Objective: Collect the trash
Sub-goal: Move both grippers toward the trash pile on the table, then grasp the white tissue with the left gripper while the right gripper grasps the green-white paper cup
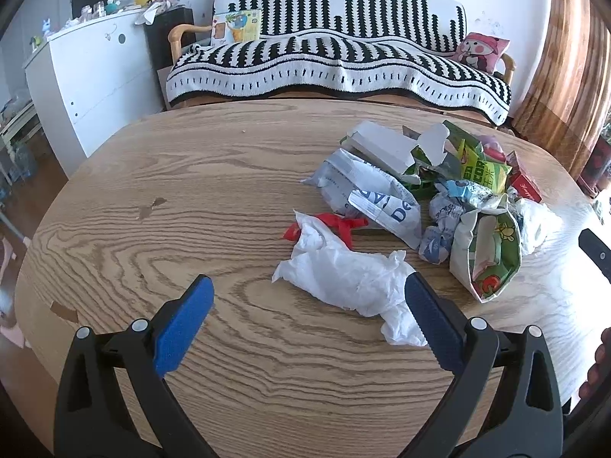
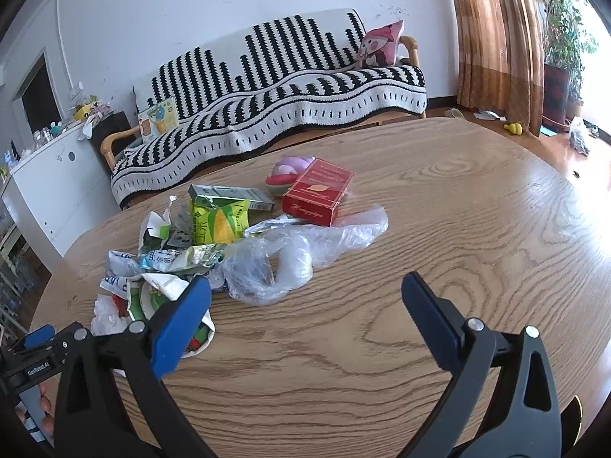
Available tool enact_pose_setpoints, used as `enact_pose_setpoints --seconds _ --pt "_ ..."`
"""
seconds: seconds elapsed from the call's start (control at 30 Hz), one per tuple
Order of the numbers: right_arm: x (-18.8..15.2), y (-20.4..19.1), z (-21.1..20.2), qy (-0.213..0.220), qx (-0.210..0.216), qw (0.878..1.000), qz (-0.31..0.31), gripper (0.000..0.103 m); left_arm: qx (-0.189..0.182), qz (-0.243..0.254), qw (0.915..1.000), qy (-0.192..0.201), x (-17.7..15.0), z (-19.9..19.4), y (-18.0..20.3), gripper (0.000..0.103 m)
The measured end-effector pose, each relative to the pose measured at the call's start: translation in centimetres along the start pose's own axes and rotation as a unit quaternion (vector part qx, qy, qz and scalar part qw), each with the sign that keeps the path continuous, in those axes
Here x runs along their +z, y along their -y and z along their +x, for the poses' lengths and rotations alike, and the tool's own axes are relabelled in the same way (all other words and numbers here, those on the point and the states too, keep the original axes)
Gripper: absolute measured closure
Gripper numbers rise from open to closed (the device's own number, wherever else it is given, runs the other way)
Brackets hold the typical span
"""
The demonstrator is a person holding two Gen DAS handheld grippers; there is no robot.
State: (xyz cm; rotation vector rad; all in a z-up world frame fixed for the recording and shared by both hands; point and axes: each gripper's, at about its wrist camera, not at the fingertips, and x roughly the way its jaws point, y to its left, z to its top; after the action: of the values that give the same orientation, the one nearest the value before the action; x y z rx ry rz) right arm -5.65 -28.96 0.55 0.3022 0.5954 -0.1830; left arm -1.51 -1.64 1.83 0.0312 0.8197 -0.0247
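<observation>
A heap of trash lies on the wooden table [image 1: 191,198]. In the left wrist view a crumpled white tissue [image 1: 343,278] lies nearest, with a red scrap [image 1: 340,225], a white and blue bag [image 1: 382,198], a torn white box [image 1: 382,145] and green wrappers [image 1: 488,259] behind it. My left gripper [image 1: 307,305] is open; its right pad overlaps the tissue's edge. In the right wrist view a clear plastic bag [image 2: 290,255], a yellow-green corn wrapper [image 2: 219,223] and a red box [image 2: 319,191] show. My right gripper [image 2: 305,305] is open and empty, just right of the heap.
A sofa [image 1: 336,57] with a black and white throw stands behind the table. A white cabinet [image 1: 88,76] stands at the left. Curtains [image 2: 496,38] and potted plants [image 2: 565,38] are at the right. A pink and green toy [image 2: 286,175] sits beside the red box.
</observation>
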Motion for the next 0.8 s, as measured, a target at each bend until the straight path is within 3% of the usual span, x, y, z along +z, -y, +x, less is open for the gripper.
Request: enact_pose_setpoints --seconds 0.37,0.63,0.8 --pt "0.1 -0.2 0.1 -0.005 0.001 1.0 0.007 0.006 -0.012 -0.012 0.9993 -0.035 0.0 1.2 0.7 0.006" --pt "0.0 -1.2 0.3 -0.017 0.004 1.0 -0.007 0.006 0.018 0.042 0.9981 -0.042 0.3 4.3 3.9 0.006" --pt "-0.1 -2.5 0.4 -0.029 0.022 0.999 -0.02 0.006 0.019 0.034 0.9975 -0.06 0.0 4.8 2.1 0.006"
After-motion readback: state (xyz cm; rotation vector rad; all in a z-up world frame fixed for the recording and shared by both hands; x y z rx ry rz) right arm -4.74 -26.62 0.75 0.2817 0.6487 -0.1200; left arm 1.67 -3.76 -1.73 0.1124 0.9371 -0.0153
